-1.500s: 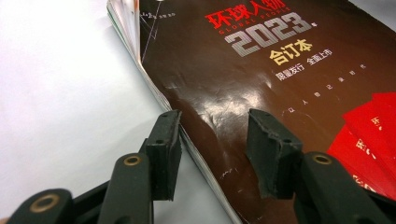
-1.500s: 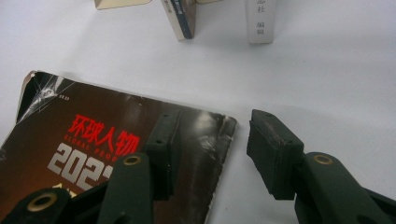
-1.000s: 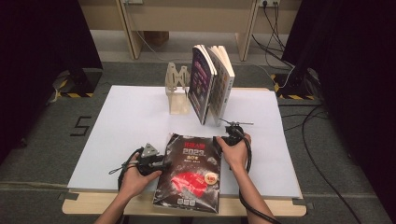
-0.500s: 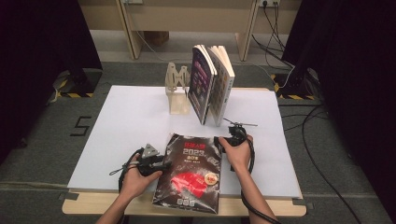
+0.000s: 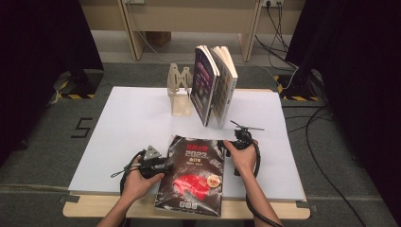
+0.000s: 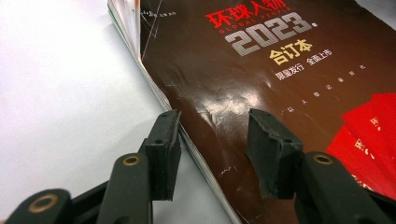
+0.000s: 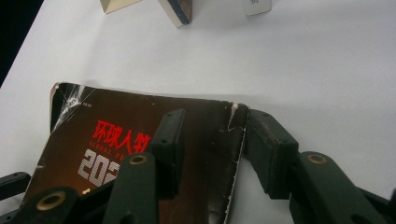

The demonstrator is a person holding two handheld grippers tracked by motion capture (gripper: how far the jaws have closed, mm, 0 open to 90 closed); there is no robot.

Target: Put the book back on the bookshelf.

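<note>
A thick book (image 5: 194,175) with a dark brown cover, red graphics and "2023" on it lies flat on the white tabletop (image 5: 127,127), its near end over the front edge. My left gripper (image 5: 166,165) is open astride the book's left edge (image 6: 187,140): one jaw on the table side, the other over the cover (image 6: 261,79). My right gripper (image 5: 231,143) is open at the far right corner. Its jaws (image 7: 215,116) have just been closing with the book's right edge (image 7: 236,140) between them, and the pads are not pressing it.
Two large books (image 5: 215,85) stand upright at the back middle, leaning beside a pale wooden rack (image 5: 179,92). Their lower corners (image 7: 180,14) lie ahead of the right gripper. Cables (image 5: 321,156) trail on the floor to the right.
The book's near end has swung slightly to the left. The right hand has shifted a little at the far right corner. The left hand has stayed put.
</note>
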